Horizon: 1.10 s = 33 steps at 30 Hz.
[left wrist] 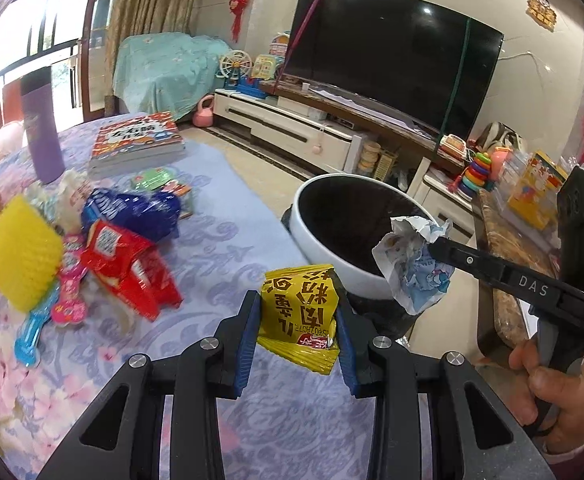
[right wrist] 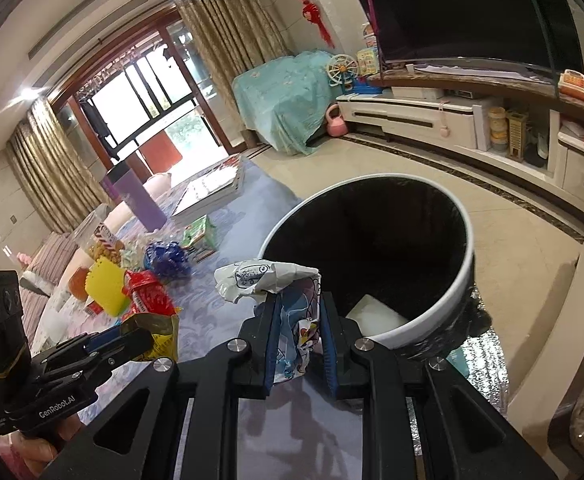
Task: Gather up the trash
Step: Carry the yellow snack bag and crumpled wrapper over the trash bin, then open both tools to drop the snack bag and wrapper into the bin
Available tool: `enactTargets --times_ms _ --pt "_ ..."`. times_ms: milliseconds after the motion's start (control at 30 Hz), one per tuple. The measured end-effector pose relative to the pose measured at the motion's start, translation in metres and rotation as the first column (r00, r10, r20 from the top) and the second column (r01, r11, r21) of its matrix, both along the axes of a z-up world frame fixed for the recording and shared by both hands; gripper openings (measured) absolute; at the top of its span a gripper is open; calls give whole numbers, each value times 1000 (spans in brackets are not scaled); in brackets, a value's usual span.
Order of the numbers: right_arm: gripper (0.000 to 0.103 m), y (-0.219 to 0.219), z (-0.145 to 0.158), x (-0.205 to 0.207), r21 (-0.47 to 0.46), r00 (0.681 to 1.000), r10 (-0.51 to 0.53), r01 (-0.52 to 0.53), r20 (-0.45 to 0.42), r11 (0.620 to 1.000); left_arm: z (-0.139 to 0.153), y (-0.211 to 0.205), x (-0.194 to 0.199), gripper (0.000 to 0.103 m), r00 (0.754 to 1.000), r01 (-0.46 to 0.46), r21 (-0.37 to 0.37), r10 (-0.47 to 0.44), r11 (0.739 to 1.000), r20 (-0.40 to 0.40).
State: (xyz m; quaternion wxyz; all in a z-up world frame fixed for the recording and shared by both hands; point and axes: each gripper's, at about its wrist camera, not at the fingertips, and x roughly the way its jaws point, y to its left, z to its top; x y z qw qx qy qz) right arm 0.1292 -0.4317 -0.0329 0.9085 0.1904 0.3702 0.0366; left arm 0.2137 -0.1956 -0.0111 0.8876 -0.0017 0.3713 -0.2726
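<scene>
My left gripper [left wrist: 296,322] is shut on a yellow snack wrapper [left wrist: 299,312] with dark print, held above the purple tablecloth [left wrist: 219,240] just short of the bin. The white bin [left wrist: 324,256] with a black liner stands at the table's edge. My right gripper [right wrist: 300,328] is shut on a crumpled white and blue cartoon wrapper [right wrist: 292,292], close to the bin's [right wrist: 432,312] near rim; a white object lies inside. The same cartoon wrapper [left wrist: 412,264] hangs over the bin's right rim in the left wrist view. More wrappers, red [left wrist: 127,268] and blue [left wrist: 131,210], lie on the cloth.
On the table lie a yellow sponge-like block [left wrist: 19,256], pink and blue toys [left wrist: 67,300], a book stack [left wrist: 135,140] and a purple bottle [left wrist: 41,128]. A TV [left wrist: 392,52] on a low cabinet stands beyond the bin. A hand [left wrist: 552,392] holds the right gripper.
</scene>
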Motion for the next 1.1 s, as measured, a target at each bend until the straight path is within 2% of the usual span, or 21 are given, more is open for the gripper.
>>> enactTargets --times_ms 433,1100 --pt "19 -35 -2 8 -10 998 -62 62 -5 998 5 -43 29 34 998 54 7 -54 999 25" --pt "19 -72 -10 41 -39 995 -91 89 -50 995 -13 -101 77 35 995 96 43 -96 994 1"
